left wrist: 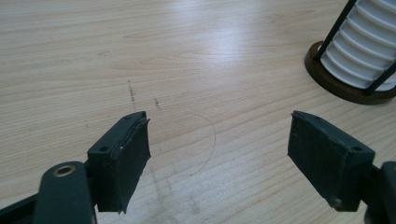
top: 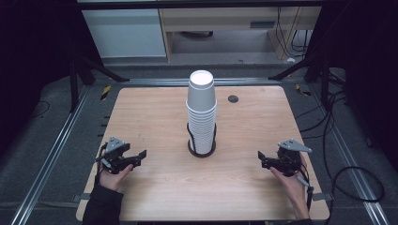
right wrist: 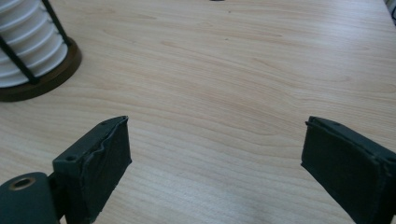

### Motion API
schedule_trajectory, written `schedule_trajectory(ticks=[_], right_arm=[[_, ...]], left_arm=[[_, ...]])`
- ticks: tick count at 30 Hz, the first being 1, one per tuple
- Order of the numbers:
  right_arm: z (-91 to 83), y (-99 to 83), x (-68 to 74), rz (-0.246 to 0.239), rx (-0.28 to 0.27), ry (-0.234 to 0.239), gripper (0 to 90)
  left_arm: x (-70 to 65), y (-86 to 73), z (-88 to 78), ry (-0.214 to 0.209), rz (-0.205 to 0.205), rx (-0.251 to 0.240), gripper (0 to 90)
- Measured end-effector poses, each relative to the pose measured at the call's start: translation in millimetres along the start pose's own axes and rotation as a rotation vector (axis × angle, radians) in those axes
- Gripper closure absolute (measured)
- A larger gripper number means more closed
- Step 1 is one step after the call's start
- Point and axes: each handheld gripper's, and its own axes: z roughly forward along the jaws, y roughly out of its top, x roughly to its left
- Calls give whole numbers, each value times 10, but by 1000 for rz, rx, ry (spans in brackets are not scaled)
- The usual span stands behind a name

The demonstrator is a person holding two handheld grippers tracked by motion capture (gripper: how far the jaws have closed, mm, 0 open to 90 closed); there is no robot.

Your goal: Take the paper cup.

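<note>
- I hold the left gripper (top: 136, 157) low near the worktop's (top: 155, 108) near-left corner. Its jaws stand apart with bare wood between them, and nothing is held.
- I hold the right gripper (top: 264, 159) low near the near-right corner. Its jaws also stand apart and empty, and each gripper points inward toward the middle.
- The stack of white paper cups (top: 202, 110) stands upright in a black wire holder (top: 202, 149) on a round dark base, at the middle of the worktop, well apart from both grippers.
- Risk, tipping: the stack is tall and I judge it top-heavy. A side push from either gripper on approach can lean it out of the holder's thin uprights or topple the whole unit toward the far edge.
- Risk, multiple pick: the cups nest tightly, as the ribbed rims (left wrist: 362, 44) in the left gripper view suggest. A clamp on the top cup can drag several cups up together.
- Risk, crushing: paper walls are thin. Excess closing force can dent the cup or make it slip free.
- Risk, holder lift: if the cups bind, an upward pull may raise the base (right wrist: 44, 77) off the wood. One gripper should steady it first.
- A small dark round fitting (top: 233, 99) lies near the far-right part of the worktop, beyond the stack; I judge it no obstacle.
</note>
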Motion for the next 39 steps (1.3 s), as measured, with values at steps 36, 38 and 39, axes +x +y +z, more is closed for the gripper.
schedule_trajectory(ticks=[36, 38, 39], right_arm=[[-396, 1477, 826, -148, -369, 271, 63], [-383, 1520, 879, -158, -390, 281, 64], [-370, 1541, 907, -150, -393, 299, 62]], left_arm=[[-90, 34, -37, -54, 33, -33, 251], [-102, 43, -43, -56, 34, -38, 251], [-104, 48, -44, -60, 35, -39, 252]])
